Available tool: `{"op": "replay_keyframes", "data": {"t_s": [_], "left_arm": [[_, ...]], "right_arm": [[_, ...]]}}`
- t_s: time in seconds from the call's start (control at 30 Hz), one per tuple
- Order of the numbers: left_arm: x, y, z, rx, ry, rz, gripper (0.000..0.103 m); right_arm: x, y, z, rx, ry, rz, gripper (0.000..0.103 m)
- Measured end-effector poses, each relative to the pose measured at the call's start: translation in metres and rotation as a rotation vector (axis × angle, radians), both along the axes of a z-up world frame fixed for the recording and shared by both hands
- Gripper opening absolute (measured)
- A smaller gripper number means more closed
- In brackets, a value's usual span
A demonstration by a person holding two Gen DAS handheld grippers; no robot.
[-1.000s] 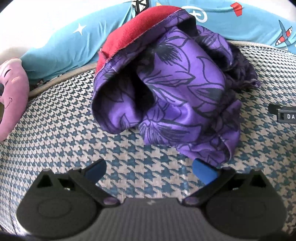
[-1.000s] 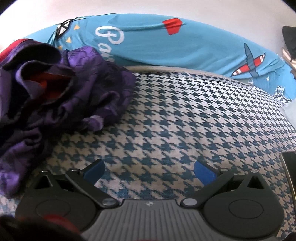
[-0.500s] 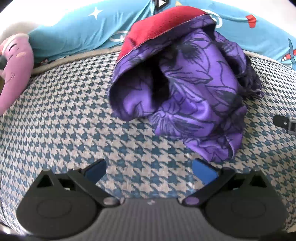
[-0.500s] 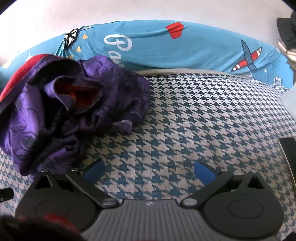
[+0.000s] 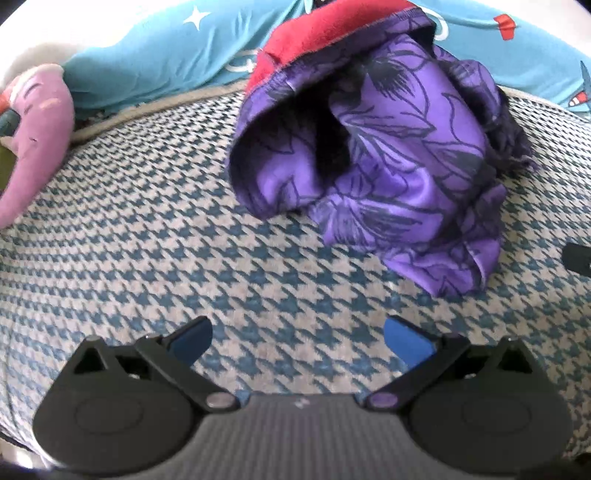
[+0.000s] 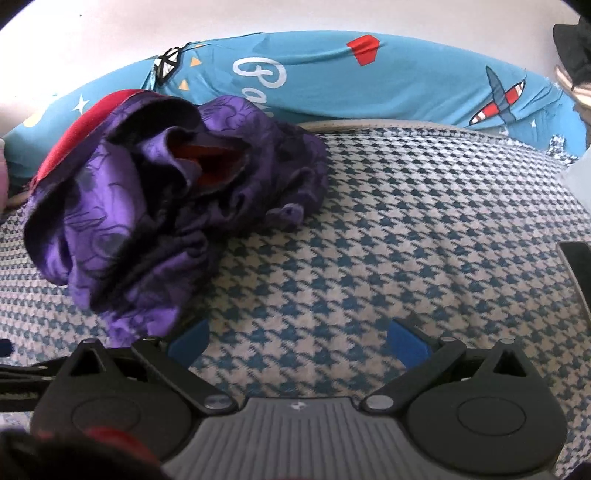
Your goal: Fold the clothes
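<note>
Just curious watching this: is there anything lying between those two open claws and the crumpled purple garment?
Nothing visible. Only bare houndstooth cover separates the left gripper from the purple garment; the right gripper is beside its hem.

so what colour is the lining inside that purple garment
Red lining inside the purple floral garment, clearest in the left wrist view.

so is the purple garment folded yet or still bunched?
Bunched. The purple garment sits in a crumpled heap, red lining showing; both grippers open and clear of it.
</note>
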State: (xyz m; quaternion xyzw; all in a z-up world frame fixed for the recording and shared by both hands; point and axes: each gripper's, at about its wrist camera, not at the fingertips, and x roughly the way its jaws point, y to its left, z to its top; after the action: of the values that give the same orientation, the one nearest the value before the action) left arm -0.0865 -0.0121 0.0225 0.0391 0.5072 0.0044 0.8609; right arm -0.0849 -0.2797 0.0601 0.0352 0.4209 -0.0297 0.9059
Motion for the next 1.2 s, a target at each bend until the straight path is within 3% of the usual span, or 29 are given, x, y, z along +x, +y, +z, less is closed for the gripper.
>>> {"op": "replay_keyframes", "data": {"t_s": [0.13, 0.27, 0.53, 0.9, 1.2], "left_arm": [[-0.007, 0.001, 0.0, -0.052, 0.034, 0.009, 0.103], [-0.003, -0.004, 0.0, -0.037, 0.031, 0.033, 0.103], [-0.002, 0.0, 0.001, -0.031, 0.016, 0.008, 0.103], [0.002, 0.007, 0.01, -0.057, 0.002, -0.002, 0.103], [0.006, 0.035, 0.002, -0.066, 0.036, -0.034, 0.103]], "right_arm": [[-0.002, 0.008, -0.002, -0.039, 0.005, 0.016, 0.103], [-0.005, 0.015, -0.005, -0.072, 0.014, 0.045, 0.103], [-0.012, 0.02, -0.006, -0.02, 0.04, 0.072, 0.103], [-0.024, 0.026, -0.006, -0.03, 0.042, 0.008, 0.103], [-0.02, 0.029, -0.012, -0.002, 0.102, 0.029, 0.103]]}}
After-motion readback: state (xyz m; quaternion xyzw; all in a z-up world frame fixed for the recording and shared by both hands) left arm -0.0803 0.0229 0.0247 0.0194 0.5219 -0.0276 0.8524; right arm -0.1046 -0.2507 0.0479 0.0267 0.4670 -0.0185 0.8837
